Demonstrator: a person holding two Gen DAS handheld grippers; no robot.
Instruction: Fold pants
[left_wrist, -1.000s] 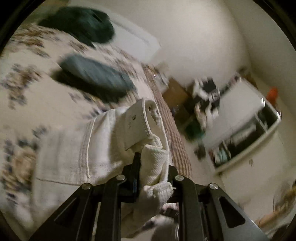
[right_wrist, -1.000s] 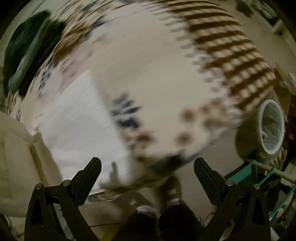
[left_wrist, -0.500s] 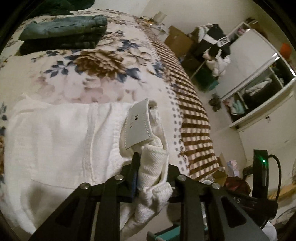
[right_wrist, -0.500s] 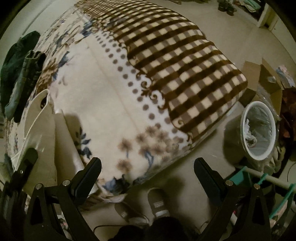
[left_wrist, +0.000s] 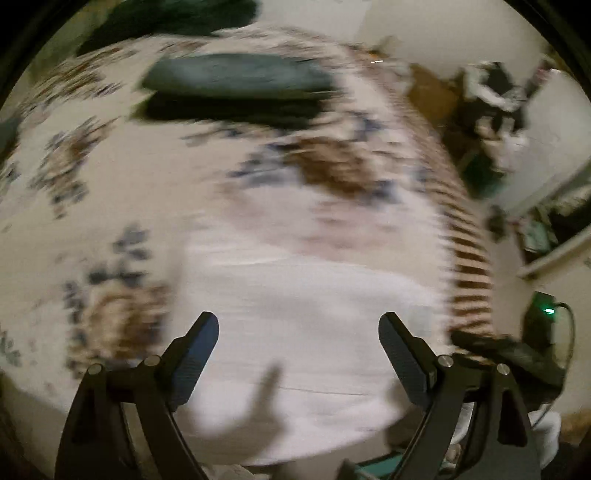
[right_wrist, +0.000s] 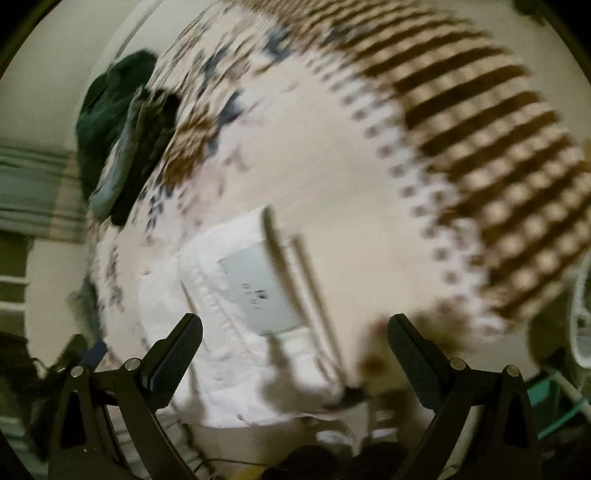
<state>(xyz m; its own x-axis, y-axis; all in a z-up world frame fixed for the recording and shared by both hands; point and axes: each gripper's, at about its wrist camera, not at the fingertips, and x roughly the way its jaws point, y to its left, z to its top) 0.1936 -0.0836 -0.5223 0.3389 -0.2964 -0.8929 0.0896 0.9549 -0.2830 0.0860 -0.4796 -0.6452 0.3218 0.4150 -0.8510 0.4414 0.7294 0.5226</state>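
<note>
The white pants (left_wrist: 303, 314) lie flat on the floral bed cover near the bed's front edge. In the right wrist view they (right_wrist: 236, 325) show with a grey label patch (right_wrist: 258, 291) at the waistband. My left gripper (left_wrist: 297, 343) is open and empty just above the pants. My right gripper (right_wrist: 295, 347) is open and empty, above the waistband end near the bed's edge. Both views are blurred by motion.
Dark folded jeans (left_wrist: 236, 85) and a dark green garment (right_wrist: 107, 110) lie at the far side of the bed. The brown checked part of the cover (right_wrist: 498, 147) lies to the right. A white bin (right_wrist: 581, 314) stands on the floor at right.
My left gripper has let go of the pants' waistband and opened; the pants now lie flat. Both grippers have swung over the pants.
</note>
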